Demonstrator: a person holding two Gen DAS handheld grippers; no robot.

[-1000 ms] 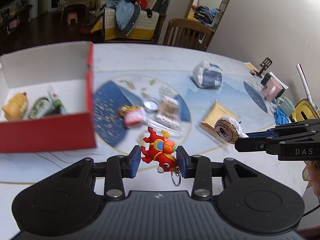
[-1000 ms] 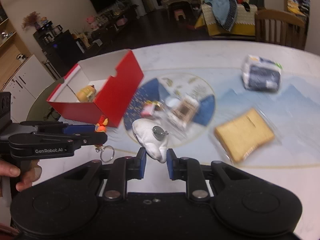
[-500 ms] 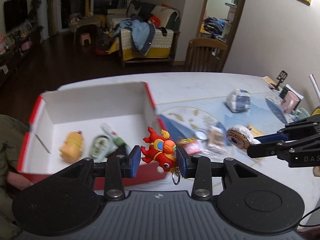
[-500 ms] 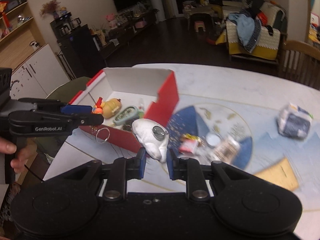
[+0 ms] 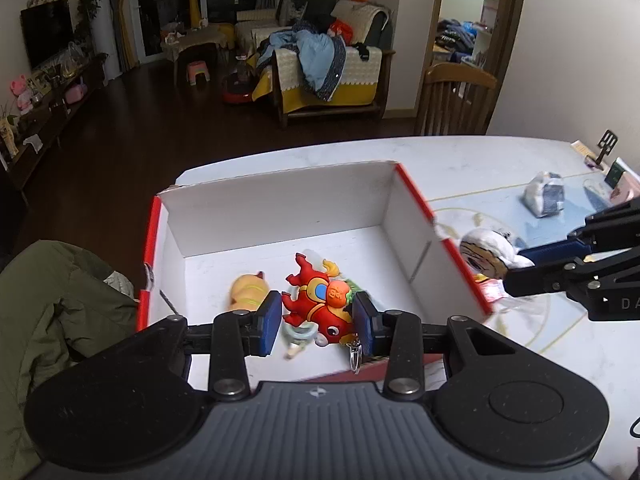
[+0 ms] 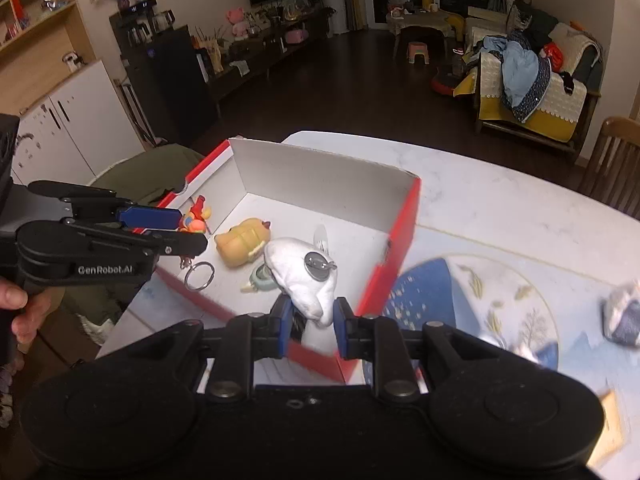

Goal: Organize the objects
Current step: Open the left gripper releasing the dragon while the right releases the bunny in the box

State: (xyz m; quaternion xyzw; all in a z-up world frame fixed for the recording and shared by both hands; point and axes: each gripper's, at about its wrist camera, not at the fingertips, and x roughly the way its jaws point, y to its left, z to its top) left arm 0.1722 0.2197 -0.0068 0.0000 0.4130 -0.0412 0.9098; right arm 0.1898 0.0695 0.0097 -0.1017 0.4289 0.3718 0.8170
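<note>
The red ox keychain (image 5: pixel 320 304) sits pinched between the blue pads of the left gripper (image 5: pixel 316 322), its jaws closed narrowly on the figure's flanks, key ring (image 6: pixel 199 276) dangling free below. It hangs above the open red box (image 5: pixel 280 208), over the near part of the floor — a sensible place to let go, in my judgement, since the toy would drop inside the walls. The right gripper (image 6: pixel 308 322) has its jaws nearly together on the lower end of a white plush charm (image 6: pixel 300 276) with a metal button, held above the box's near right corner, close to the red wall (image 6: pixel 400 240); that wall looks like the thing to clear before release.

Already lying in the box are a yellow duck toy (image 6: pixel 242 242) and a small pale green item (image 6: pixel 262 280) — both under the carried toys, so landings may stack. Out on the counter (image 6: pixel 500 208), a blue-and-white packet (image 5: pixel 545 196) waits well apart, with a round patterned mat (image 6: pixel 472 304) between.
</note>
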